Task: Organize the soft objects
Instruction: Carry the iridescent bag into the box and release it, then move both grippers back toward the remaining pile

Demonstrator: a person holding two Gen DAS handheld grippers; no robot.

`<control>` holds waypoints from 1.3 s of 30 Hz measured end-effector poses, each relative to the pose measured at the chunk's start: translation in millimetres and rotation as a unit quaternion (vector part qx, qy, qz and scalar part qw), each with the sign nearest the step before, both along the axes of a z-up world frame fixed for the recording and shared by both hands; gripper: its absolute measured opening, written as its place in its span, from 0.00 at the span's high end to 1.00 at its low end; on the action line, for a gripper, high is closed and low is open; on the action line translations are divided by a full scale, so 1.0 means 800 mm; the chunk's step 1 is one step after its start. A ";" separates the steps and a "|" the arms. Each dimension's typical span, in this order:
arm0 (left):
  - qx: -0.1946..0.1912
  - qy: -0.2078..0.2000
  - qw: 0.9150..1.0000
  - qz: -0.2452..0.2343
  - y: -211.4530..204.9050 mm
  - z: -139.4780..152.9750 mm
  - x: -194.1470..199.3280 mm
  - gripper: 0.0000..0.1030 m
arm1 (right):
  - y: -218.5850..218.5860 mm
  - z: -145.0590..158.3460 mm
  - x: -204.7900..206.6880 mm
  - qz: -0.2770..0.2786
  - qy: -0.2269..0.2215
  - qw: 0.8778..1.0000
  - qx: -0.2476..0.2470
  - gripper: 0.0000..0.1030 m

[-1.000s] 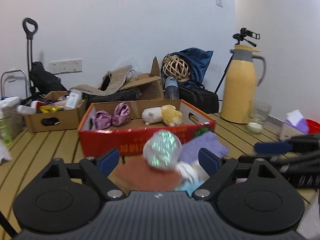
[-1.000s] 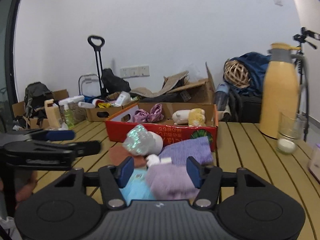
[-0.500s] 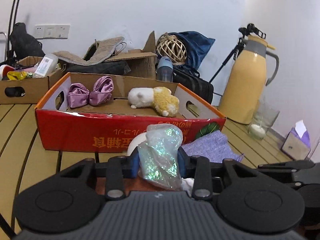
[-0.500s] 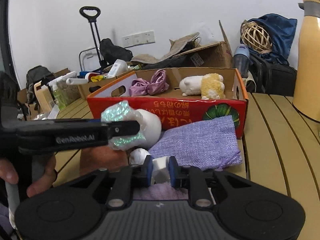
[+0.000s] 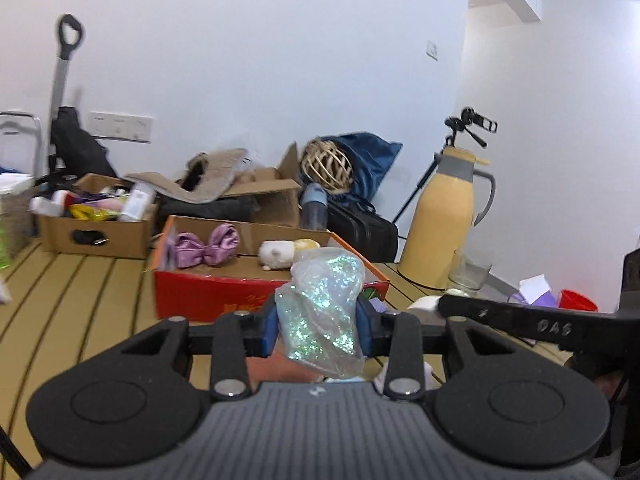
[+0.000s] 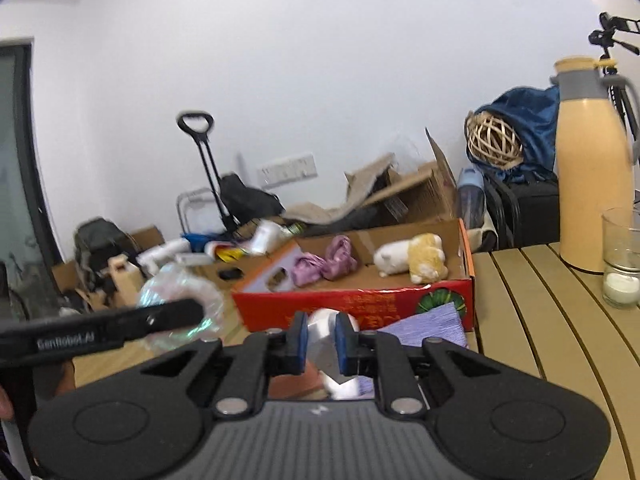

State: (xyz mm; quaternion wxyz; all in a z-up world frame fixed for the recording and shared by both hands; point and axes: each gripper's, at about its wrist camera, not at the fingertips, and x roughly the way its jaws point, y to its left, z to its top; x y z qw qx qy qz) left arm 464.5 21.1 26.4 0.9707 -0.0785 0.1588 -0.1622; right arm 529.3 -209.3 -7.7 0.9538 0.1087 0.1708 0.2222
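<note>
Just changed: a second ago our jaws stood wide around the pile; now both are clamped and raised off it.
Left gripper (image 5: 316, 330): jaws closed partway on the glittery iridescent pouch (image 5: 323, 312), held just near of the red cardboard box (image 5: 208, 294).
Right gripper (image 6: 321, 338): jaws nearly closed, pinching a small white soft piece (image 6: 325, 340).
Still on the tabletop (image 6: 532, 320): the purple cloth (image 6: 430, 326), against the box front.
Box: already holds the satin bow (image 6: 324, 264) and plush toy (image 6: 412, 258).
Meaning: we judge both pickups done; dropping into the box comes next.

Bright even indoor light, soft shadows, fisheye-bent dark corners, slight motion blur
</note>
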 end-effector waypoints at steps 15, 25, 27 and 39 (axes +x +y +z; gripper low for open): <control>0.008 -0.021 0.999 0.032 0.039 0.023 -0.049 0.63 | 0.020 0.045 -0.102 0.019 -0.032 0.999 -0.006 0.87; 0.068 0.071 0.995 0.030 0.057 0.019 0.253 0.61 | 0.080 0.076 0.147 0.062 0.054 0.997 -0.003 0.86; 0.096 0.089 0.991 0.040 0.053 0.007 0.308 0.60 | 0.099 0.063 0.230 0.063 0.106 0.992 0.005 0.86; 0.089 0.121 0.989 0.022 0.075 -0.044 0.406 0.35 | 0.154 -0.060 0.472 0.030 0.294 0.951 0.091 0.79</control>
